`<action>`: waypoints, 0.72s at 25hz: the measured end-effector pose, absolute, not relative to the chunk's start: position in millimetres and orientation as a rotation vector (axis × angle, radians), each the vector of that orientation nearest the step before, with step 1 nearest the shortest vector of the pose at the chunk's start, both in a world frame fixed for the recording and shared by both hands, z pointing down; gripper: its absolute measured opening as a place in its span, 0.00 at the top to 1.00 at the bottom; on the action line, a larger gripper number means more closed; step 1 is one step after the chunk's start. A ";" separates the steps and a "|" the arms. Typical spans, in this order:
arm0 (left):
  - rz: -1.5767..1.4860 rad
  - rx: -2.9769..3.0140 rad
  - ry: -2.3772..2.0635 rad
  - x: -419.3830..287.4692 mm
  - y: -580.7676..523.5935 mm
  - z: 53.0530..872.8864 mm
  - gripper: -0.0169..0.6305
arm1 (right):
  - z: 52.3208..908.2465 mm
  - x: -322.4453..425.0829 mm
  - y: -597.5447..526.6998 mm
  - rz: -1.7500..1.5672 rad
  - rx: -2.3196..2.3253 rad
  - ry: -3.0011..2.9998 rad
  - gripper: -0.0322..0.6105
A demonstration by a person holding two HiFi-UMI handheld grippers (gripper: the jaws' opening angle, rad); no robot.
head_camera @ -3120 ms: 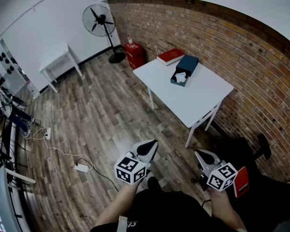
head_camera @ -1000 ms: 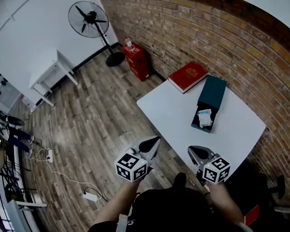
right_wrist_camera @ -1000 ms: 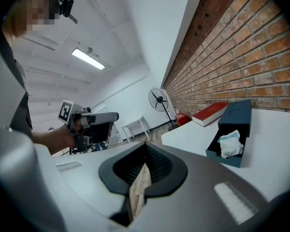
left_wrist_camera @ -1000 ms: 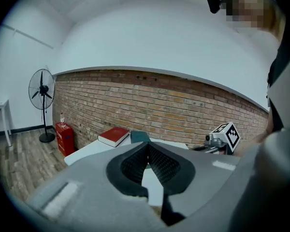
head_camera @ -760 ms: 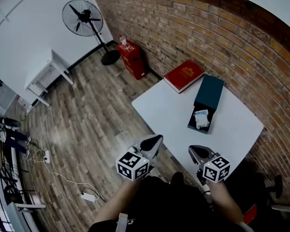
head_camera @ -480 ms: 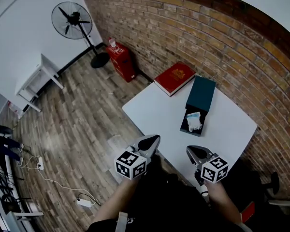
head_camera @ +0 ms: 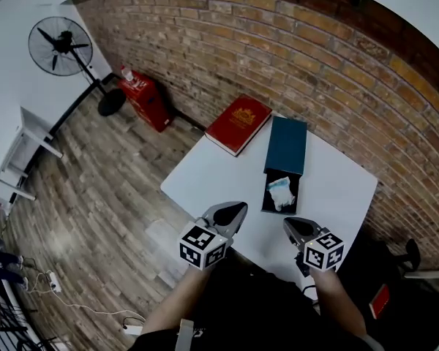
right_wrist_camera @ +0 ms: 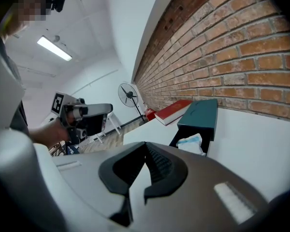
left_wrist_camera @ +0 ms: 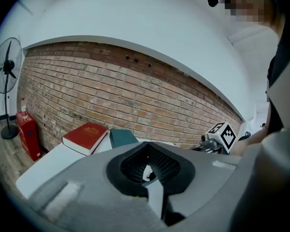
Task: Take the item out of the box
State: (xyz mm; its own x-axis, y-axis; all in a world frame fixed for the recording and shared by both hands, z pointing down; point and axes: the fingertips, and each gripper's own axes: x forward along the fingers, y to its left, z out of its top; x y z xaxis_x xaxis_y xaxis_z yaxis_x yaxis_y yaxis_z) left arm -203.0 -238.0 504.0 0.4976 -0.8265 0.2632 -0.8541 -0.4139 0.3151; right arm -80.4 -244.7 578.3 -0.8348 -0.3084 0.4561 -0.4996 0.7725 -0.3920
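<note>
The item [head_camera: 282, 193], a crumpled white bundle, is lying in the open near end of the dark teal box [head_camera: 285, 145], which is resting on the white tabletop [head_camera: 205, 181] beside a red book [head_camera: 238, 123]. The box is running lengthwise away from you toward the brick wall, so its open end is facing you.

Your right gripper [head_camera: 294, 229] is the nearer one. The item is sitting almost straight ahead of its tip, near but not touching. From your left gripper [head_camera: 229, 213] it is lying ahead and off to the right. Both grippers are hanging over the near edge of the tabletop with their jaws closed together and nothing in them, so whichever one you are sending in is going to need opening first.

The right gripper view is giving you what the head view is not: the item [right_wrist_camera: 191, 143] is poking up above the box's rim [right_wrist_camera: 198, 114], which looks easy to pinch from above. The left gripper view is showing only the book [left_wrist_camera: 84, 133] and the box's teal cover [left_wrist_camera: 122, 137]; its own body is covering most of the open end.
</note>
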 end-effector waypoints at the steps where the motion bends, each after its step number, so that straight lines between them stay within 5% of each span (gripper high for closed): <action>1: 0.095 2.351 -1.378 -210.3 -248.4 504.6 0.96 | 580.7 -87.6 -251.6 0.721 0.634 -2.582 0.95; 18: 0.139 2.543 -0.848 -223.6 -338.2 534.0 0.96 | 600.9 -124.8 -286.0 0.775 1.105 -2.312 0.95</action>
